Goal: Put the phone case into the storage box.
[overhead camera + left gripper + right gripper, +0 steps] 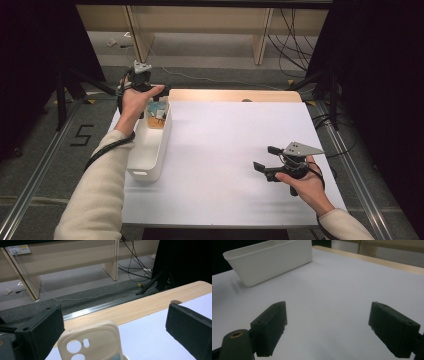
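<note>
The cream phone case (91, 342) stands upright in the white bin (150, 150) between the left gripper's (145, 92) wide-open jaws, untouched; it should close squarely before lifting, while the right gripper (267, 160) waits open, empty, well right of the bin.

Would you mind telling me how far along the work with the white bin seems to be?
Early on. The left gripper stands open over the bin, with the cream phone case between its jaws, not gripped. The right gripper waits open above the bare white table. Lifting the items out remains.
</note>
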`<state>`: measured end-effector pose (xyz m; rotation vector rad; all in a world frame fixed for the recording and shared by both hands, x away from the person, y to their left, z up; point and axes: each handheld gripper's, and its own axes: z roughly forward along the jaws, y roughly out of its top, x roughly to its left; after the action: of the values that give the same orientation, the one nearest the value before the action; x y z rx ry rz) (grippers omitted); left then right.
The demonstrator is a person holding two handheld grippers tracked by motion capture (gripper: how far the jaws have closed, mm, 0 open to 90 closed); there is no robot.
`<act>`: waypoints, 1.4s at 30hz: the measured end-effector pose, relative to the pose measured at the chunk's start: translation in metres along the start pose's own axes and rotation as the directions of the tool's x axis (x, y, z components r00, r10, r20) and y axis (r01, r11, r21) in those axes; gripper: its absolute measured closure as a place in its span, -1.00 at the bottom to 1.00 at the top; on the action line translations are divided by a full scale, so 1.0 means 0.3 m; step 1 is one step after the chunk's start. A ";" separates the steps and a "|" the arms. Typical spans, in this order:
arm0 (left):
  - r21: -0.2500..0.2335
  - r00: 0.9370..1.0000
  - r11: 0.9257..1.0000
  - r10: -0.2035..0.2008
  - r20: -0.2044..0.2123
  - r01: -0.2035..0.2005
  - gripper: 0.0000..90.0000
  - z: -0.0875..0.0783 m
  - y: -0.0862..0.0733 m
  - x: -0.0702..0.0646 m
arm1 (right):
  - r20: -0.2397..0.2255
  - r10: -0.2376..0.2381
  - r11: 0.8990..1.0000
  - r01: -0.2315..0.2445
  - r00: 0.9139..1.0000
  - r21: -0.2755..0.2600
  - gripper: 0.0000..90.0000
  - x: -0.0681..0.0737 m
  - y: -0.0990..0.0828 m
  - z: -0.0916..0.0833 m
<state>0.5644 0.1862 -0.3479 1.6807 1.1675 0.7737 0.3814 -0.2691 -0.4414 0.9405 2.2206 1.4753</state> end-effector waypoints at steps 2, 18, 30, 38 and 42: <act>0.000 1.000 1.000 0.000 0.002 0.000 -0.97 -0.006 -0.002 -0.003 | 0.001 0.000 1.000 0.000 1.000 0.001 -0.65 0.000 0.000 -0.001; -0.021 0.999 1.000 0.010 0.047 -0.009 -0.94 -0.054 -0.019 -0.028 | 0.002 -0.001 1.000 0.001 1.000 -0.002 -0.65 0.000 0.001 -0.001; -0.040 0.998 0.999 0.012 0.069 -0.009 -0.94 -0.091 -0.026 -0.049 | 0.007 0.001 1.000 -0.001 1.000 -0.003 -0.65 0.000 0.001 -0.002; -0.052 0.997 0.999 0.013 0.080 -0.008 -0.93 -0.109 -0.041 -0.061 | 0.008 0.000 1.000 0.000 1.000 -0.004 -0.65 0.000 0.001 -0.001; -0.054 0.996 0.998 0.017 0.089 -0.013 -0.94 -0.119 -0.048 -0.067 | 0.008 0.000 1.000 0.000 1.000 -0.004 -0.65 0.000 0.001 -0.001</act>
<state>0.5212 0.1809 -0.3473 1.6644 1.0648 0.7257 0.3812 -0.2692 -0.4410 0.9443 2.2115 1.4727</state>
